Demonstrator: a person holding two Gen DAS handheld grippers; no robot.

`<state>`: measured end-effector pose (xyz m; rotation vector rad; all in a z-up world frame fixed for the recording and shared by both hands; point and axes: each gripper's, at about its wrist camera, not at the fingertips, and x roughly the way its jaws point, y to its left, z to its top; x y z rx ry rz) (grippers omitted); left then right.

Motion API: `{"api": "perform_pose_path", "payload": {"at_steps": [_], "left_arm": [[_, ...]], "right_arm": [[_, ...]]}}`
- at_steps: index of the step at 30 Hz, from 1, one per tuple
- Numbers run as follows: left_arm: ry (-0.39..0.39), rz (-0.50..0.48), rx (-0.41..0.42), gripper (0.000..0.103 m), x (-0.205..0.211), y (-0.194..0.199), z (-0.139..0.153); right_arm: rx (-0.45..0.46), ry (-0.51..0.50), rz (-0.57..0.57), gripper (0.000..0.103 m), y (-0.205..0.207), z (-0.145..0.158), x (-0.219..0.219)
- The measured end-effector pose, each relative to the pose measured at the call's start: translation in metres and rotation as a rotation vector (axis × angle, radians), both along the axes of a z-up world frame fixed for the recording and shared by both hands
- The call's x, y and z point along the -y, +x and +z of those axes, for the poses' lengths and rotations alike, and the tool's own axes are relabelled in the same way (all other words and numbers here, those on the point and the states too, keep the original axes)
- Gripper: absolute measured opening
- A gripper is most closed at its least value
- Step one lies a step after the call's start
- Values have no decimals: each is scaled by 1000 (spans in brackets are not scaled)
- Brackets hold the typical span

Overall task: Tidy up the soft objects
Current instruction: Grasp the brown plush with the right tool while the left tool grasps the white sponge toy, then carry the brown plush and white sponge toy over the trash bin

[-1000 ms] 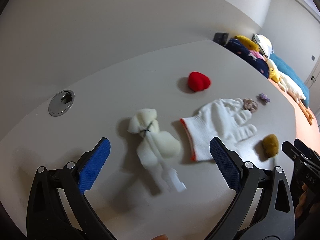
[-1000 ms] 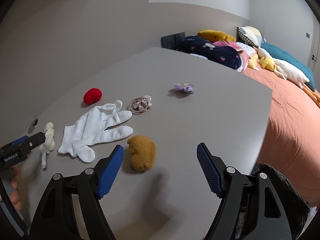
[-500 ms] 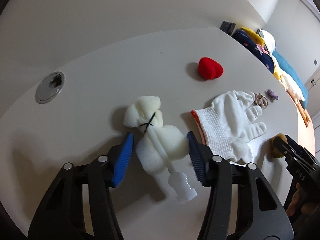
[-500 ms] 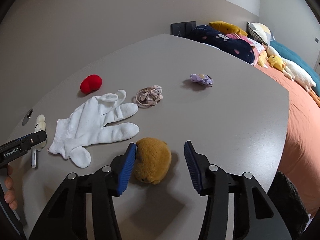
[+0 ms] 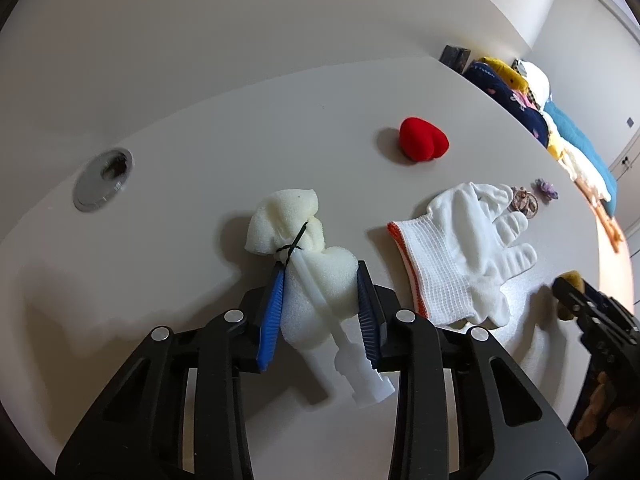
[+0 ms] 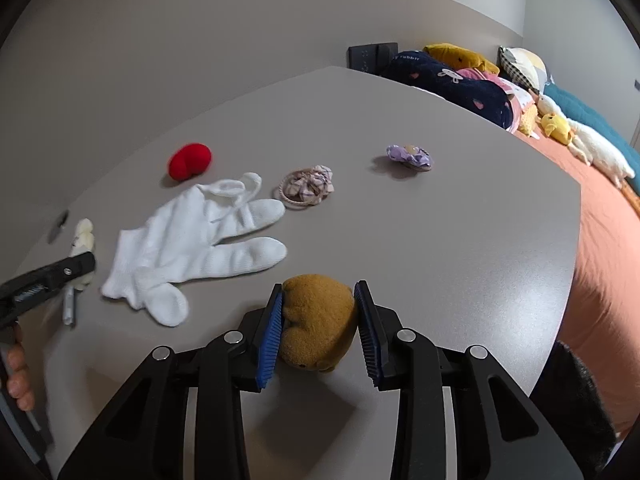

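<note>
Grey worktop [image 6: 440, 240] beside bed [image 6: 608, 248]. Left hand-held gripper [image 5: 320, 312] closing, blue pads pressing white sponge brush [image 5: 316, 280]. Right hand-held gripper [image 6: 318, 326] closing, pads squeezing brown plush [image 6: 318, 320]. White glove [image 6: 192, 240] at plush's 10 o'clock; red heart [image 6: 189, 161] farther, at 11; scrunchie [image 6: 306, 189] near 12; purple flower [image 6: 410, 156] at 1.

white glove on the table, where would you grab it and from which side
Probably the cuff of the white glove, the orange-trimmed edge nearest the sponge. It lies flat, fingers fanned toward the hair tie, so the bunched cuff gives the gripper more to pinch. Come from above at the cuff end, across its width.
</note>
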<state>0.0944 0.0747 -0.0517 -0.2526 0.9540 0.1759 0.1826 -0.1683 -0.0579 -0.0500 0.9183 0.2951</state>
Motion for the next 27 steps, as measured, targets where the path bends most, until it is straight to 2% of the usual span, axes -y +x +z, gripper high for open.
{"api": "perform_pose_path", "payload": {"at_steps": [7,11,18,27], "left_arm": [[68,-7,88,33,10,-8,27],[109,-47,136,33,26,-15,45],[115,-131,177,33,52,-24,61],[115,-250,197,33,95,-36,68]], "right_arm": [[23,-7,-19,37,-15,12,8],[38,-3,-44,37,-27,22,16],[64,4,-93,37,-52,37,35],[97,21,-159,37,-85,50,68]]}}
